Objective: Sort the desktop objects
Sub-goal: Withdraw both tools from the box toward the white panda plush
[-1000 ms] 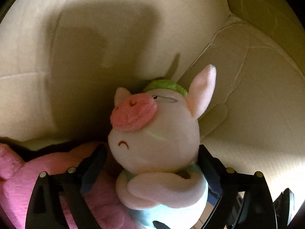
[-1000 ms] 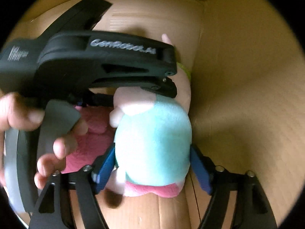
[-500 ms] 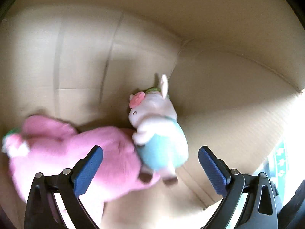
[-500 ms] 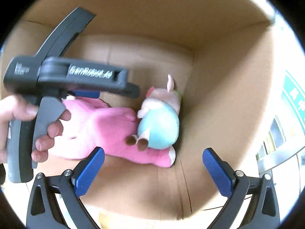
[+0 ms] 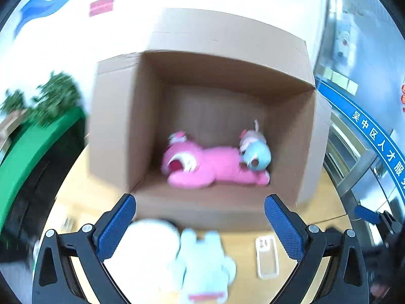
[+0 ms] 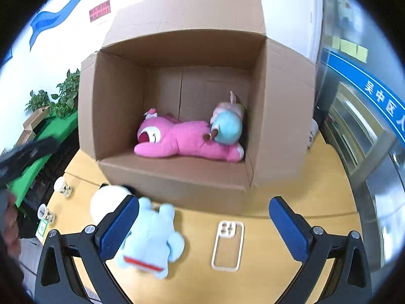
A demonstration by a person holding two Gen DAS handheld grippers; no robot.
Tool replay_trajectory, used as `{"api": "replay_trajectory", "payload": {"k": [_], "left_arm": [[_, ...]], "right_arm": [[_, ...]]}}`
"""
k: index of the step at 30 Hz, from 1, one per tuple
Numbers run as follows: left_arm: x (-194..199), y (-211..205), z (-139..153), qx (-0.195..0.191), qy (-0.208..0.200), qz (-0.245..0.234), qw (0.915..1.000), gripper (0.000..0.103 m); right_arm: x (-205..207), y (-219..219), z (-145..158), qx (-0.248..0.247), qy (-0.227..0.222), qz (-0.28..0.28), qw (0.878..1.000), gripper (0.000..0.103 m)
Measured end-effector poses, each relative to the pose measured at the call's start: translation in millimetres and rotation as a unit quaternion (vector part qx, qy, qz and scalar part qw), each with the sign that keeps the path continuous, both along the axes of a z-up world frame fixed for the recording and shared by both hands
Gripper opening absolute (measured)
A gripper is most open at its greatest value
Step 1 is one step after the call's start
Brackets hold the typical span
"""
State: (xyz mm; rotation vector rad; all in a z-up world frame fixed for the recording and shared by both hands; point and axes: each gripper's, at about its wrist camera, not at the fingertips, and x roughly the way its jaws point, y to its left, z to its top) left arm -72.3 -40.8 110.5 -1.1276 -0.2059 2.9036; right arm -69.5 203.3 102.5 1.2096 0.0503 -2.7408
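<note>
Both hand-held grippers, left (image 5: pixel 200 221) and right (image 6: pixel 203 224), hang released and empty over the worktop (image 6: pixel 278 228). The pale blue soft toy (image 6: pixel 152 238) beside the cardboard box (image 6: pixel 177 179) looks light and squashy, best pinched across its plump middle.

Left wrist view: set above the tabletop (image 5: pixel 316 230) edge, facing forward and slightly down into the open cardboard box (image 5: pixel 121 126); blurred.
Right wrist view: much the same stance, a little further right, facing the same box (image 6: pixel 283 116); sharp.
Shared: box interior with both plush toys, the light-blue plush (image 6: pixel 152 238) and phone case (image 6: pixel 227 245) near the lens.
</note>
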Motion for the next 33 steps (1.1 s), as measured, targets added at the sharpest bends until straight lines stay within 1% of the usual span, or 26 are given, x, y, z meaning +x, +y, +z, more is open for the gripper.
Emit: {"api": "replay_trajectory", "payload": {"k": [2,4,6,9,13,20,29,33], "left_arm": [[30.1,-0.2,-6.2,-0.004,-0.013,0.002,0.9999,0.103],[55.4,-1.8,-11.8,-0.005,-0.026,-0.012,0.9996,0.103],[60.4,4.0,-23.7,-0.007,-0.037,-0.03,0.9988,0.103],[68.2,3.4,-30.1,-0.012,-0.047,-0.03,0.9984,0.103],[62.6,-4.4,-35.9,0.002,-0.049,-0.041,0.998,0.103],[47.9,-32.8,-37.3,0.014,-0.047,-0.07,0.9963,0.103],[28.9,-69.3,-39.2,0.03,-0.045,-0.108,0.9927,0.103],[20.7,-79.3,-38.1,0.032,-0.04,-0.119,0.9916,0.103]], "right_arm": [[14.5,-0.5,-3.5,-0.001,-0.004,0.002,1.0,0.102],[25.8,-4.1,-5.6,0.0,-0.005,0.0,1.0,0.102],[34.2,-11.6,-5.4,0.006,-0.001,0.0,1.0,0.102],[41.1,-26.5,-5.4,0.012,-0.003,0.006,1.0,0.102],[44.9,-42.4,-5.2,0.025,-0.006,0.005,1.0,0.102],[36.8,-76.6,5.2,0.044,0.0,-0.014,0.999,0.102],[26.0,-114.1,8.3,0.073,-0.005,-0.049,0.996,0.102],[25.0,-126.6,6.6,0.084,-0.012,-0.059,0.995,0.102]]}}
